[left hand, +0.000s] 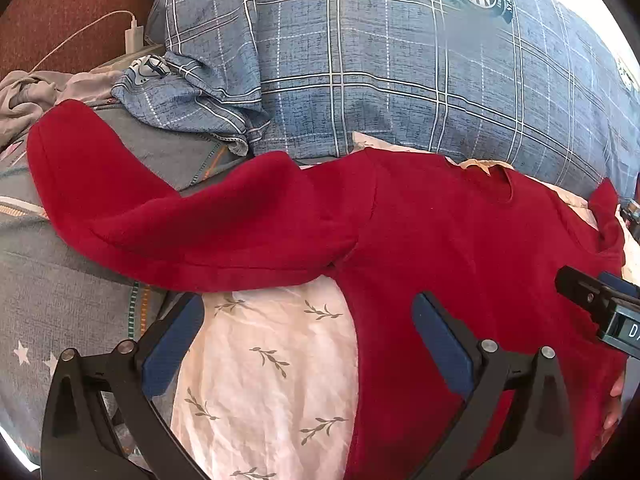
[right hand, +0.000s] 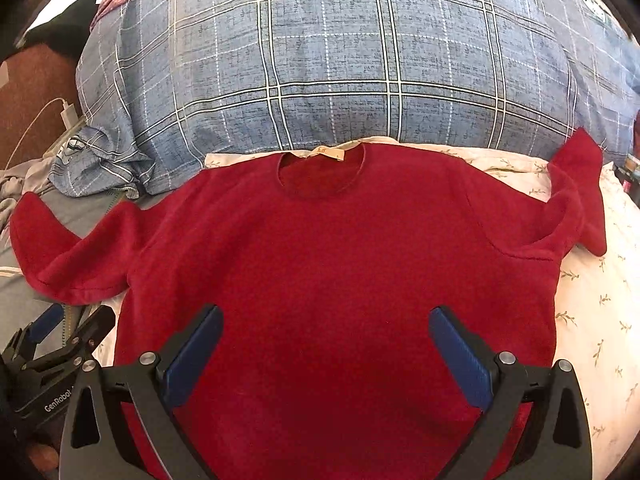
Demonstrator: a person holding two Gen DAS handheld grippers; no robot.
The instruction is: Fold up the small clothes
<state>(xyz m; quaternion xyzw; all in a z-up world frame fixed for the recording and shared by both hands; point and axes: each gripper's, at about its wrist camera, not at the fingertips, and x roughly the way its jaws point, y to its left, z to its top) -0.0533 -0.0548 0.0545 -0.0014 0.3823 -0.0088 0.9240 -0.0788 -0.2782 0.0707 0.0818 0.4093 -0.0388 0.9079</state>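
A small red sweater (right hand: 340,248) lies flat, front up, on a white leaf-print cloth (right hand: 600,320), neck toward the pillow. Its left sleeve (left hand: 168,216) stretches out to the left over grey bedding; its right sleeve (right hand: 576,200) is bent upward at the right. My left gripper (left hand: 308,312) is open and empty, above the sweater's left side just below the left sleeve. My right gripper (right hand: 326,324) is open and empty above the middle of the sweater's body. The right gripper shows at the right edge of the left wrist view (left hand: 600,304); the left gripper shows at the lower left of the right wrist view (right hand: 60,344).
A large blue plaid pillow (right hand: 340,72) lies behind the sweater. Grey star-print bedding (left hand: 60,300) is at the left, with crumpled grey clothes (left hand: 28,96) beyond it. A white charger and cable (left hand: 132,36) lie at the far left against a red-brown surface (left hand: 68,12).
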